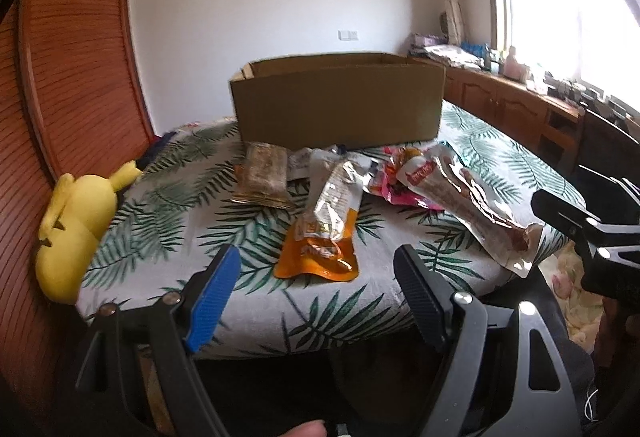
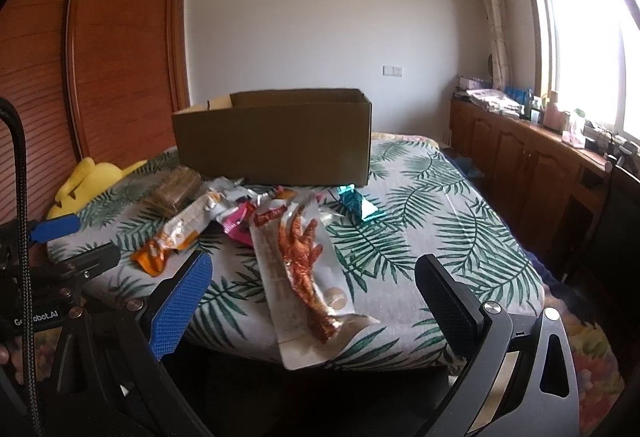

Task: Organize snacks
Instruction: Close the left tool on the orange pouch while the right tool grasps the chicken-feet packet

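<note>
both grippers point(image 1: 316, 269) point(image 2: 312, 285) are apart, empty; the packets point(image 2: 304, 257) before the box point(image 2: 276, 141) look light, slippery; pinch an edge.

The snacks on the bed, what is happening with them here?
A person holds two grippers over a pile of snack packets on the leaf-print bed cover. The left gripper and right gripper are both open and hold nothing. The orange packet and the long chicken-feet packet lie nearest. The cardboard box stands open behind them, and what is inside it cannot be seen.
</note>
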Available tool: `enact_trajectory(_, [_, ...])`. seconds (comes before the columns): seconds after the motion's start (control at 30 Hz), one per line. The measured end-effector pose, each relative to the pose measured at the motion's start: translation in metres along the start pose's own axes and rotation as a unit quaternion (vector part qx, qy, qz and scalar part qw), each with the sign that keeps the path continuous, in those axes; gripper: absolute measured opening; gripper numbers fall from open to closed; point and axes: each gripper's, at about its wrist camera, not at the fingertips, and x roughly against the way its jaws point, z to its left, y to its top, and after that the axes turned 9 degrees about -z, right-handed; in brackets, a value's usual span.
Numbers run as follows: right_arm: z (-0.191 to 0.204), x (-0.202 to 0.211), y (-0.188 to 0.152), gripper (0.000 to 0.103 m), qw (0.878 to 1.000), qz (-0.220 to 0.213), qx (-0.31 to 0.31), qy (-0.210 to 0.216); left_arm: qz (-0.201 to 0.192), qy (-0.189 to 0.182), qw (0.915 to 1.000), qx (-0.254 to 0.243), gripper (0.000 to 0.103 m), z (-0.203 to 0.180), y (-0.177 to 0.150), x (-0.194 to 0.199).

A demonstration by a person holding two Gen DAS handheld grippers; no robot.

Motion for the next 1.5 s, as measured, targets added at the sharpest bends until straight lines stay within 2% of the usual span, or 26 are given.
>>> enact_trajectory(0.3, [-0.019, -0.05, -0.001, 0.103, 0.997, 0.061, 0.012, 0.037, 0.033, -0.026, 0.9989, -0.02, 0.08, -0.001, 0.009, -0.042])
enact_trajectory(0.53, [-0.019, -0.08, -0.002, 0.101, 0.99, 0.111, 0.036, 0.073, 0.06, -0.032, 0.9974, -0.025, 0.08, 0.005, 0.017, -0.071])
enact_trajectory(0.77, [-0.012, -0.103, -0.009, 0.098, 0.983, 0.153, 0.054, 0.089, 0.089, -0.04, 0.9947, -0.033, 0.08, 0.007, 0.023, -0.099])
enact_trajectory(0.87, [-0.012, -0.106, -0.011, 0.096, 0.981, 0.158, 0.056, 0.092, 0.109, -0.055, 0.9921, -0.028, 0.08, 0.007, 0.025, -0.11])
enact_trajectory(1.27, [-0.011, -0.11, -0.01, 0.096, 0.98, 0.166, 0.059, 0.095, 0.154, -0.047, 0.9856, -0.053, 0.08, 0.002, 0.032, -0.144])
enact_trajectory(1.5, [-0.01, -0.11, -0.009, 0.096, 0.98, 0.166, 0.062, 0.095, 0.171, -0.058, 0.9826, -0.043, 0.08, 0.007, 0.034, -0.154])
